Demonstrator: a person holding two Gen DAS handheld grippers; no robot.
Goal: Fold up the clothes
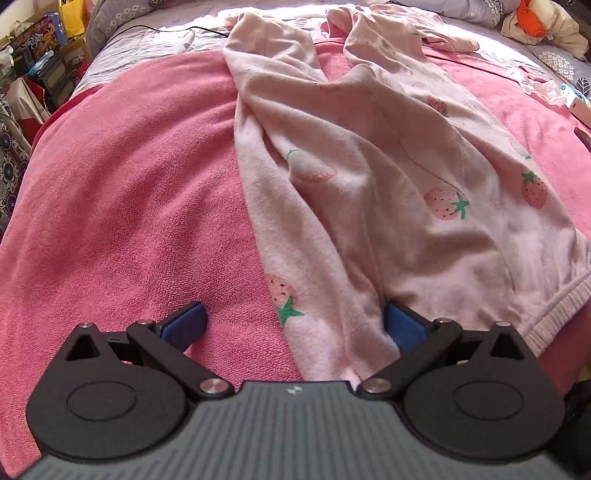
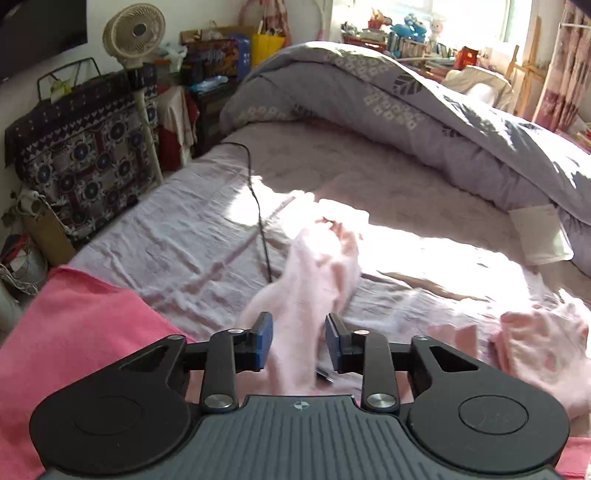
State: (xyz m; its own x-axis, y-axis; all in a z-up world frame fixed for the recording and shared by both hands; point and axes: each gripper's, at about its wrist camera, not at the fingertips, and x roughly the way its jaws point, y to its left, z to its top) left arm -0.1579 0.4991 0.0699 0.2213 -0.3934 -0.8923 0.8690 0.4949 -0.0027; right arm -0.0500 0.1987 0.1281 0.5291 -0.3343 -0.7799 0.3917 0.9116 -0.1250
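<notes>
Left wrist view: the left gripper [image 1: 293, 323] tilts steeply down over the bed, jaws spread as wide as they go, gripping nothing. Its left pad [image 1: 184, 325] hovers over the pink towel [image 1: 122, 206]; its right pad [image 1: 404, 328] sits against a fold near the waistband of the trousers [image 1: 369, 192]. There is one pair of trousers (pale pink, printed with strawberries), lying on the towel with two legs running away towards the far side of the bed. At least five strawberries show.

Right wrist view: the right gripper [image 2: 299, 341] points down at a gentler angle, jaws part-way closed. One trouser leg [image 2: 310, 280] passes up between the two blue pads [image 2: 264, 339], blurred; whether the pads actually press on it I cannot tell. Beyond lie one black cable [image 2: 258, 206], one grey duvet [image 2: 424, 110] heaped up, and one fan [image 2: 129, 33] at the bedside.
</notes>
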